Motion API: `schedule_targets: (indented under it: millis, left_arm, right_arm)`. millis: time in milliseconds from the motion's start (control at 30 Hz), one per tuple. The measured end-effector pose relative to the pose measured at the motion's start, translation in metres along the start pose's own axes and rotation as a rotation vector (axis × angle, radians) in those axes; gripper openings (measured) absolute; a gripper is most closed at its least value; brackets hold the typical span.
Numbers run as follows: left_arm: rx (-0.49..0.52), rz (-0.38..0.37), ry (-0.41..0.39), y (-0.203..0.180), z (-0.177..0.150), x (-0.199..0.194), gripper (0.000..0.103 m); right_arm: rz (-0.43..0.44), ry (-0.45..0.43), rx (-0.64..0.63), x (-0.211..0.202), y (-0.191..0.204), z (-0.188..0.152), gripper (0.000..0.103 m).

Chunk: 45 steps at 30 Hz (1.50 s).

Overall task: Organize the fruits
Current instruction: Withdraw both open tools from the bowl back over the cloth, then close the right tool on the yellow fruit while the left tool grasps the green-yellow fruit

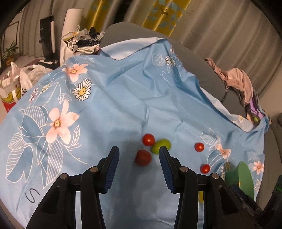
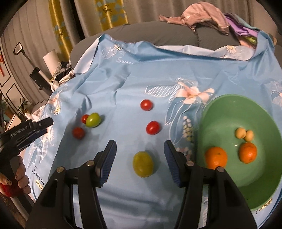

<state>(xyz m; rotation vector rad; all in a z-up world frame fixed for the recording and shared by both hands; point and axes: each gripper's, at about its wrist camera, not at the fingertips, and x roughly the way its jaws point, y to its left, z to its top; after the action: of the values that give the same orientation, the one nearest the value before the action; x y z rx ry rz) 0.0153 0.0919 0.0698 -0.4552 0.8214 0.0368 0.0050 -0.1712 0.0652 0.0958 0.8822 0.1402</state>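
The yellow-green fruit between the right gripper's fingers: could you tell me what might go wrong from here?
The yellow-green fruit is round and lies on wrinkled cloth, so the open right gripper could nudge it away while closing. The left gripper faces a red tomato close to a second tomato and a green fruit; it may knock those two.

A domestic living room is indicated. A grey sofa (image 2: 158, 33) is covered with a blue floral sheet (image 1: 114, 98). Crumpled clothing (image 2: 202, 15) is heaped on the backrest, and grey and yellow patterned curtains (image 1: 164, 14) are hung behind. A potted plant (image 1: 8, 52) and plastic bags (image 1: 26, 75) are seen alongside.
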Motion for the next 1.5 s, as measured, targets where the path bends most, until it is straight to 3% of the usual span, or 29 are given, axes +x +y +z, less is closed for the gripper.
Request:
schedule_targets:
  millis: [233,400,600,767,1000,1133,1267,1300,1500]
  left_arm:
    - [0.148,0.041,-0.001,-0.034,-0.001,0.025,0.047]
    - [0.198,0.045,0.013,-0.05,0.004,0.047,0.047]
    - [0.25,0.067,0.075,-0.06,0.005,0.072,0.047]
    - [0.26,0.07,0.135,-0.061,0.004,0.089,0.047]
    - [0.281,0.074,0.151,-0.067,0.004,0.103,0.047]
    - [0.29,0.11,0.22,-0.065,-0.002,0.121,0.046]
    - [0.248,0.059,0.211,-0.062,0.0,0.118,0.043]
    - [0.244,0.063,0.215,-0.061,0.0,0.119,0.038]
    - [0.23,0.063,0.2,-0.061,-0.002,0.116,0.037]
  right_arm:
    - [-0.05,0.113,-0.014,0.032,0.008,-0.007,0.056]
    - [-0.092,0.16,-0.027,0.048,0.008,-0.012,0.054]
    - [-0.063,0.206,-0.003,0.062,0.003,-0.015,0.045]
    - [-0.067,0.217,-0.002,0.068,0.002,-0.014,0.036]
    - [-0.063,0.212,0.002,0.069,0.001,-0.013,0.036]
    - [-0.064,0.213,0.0,0.07,0.002,-0.013,0.035]
    - [-0.063,0.212,-0.001,0.071,0.002,-0.012,0.035]
    - [-0.063,0.212,-0.003,0.071,0.002,-0.012,0.035]
    - [-0.058,0.208,-0.004,0.07,0.002,-0.013,0.035]
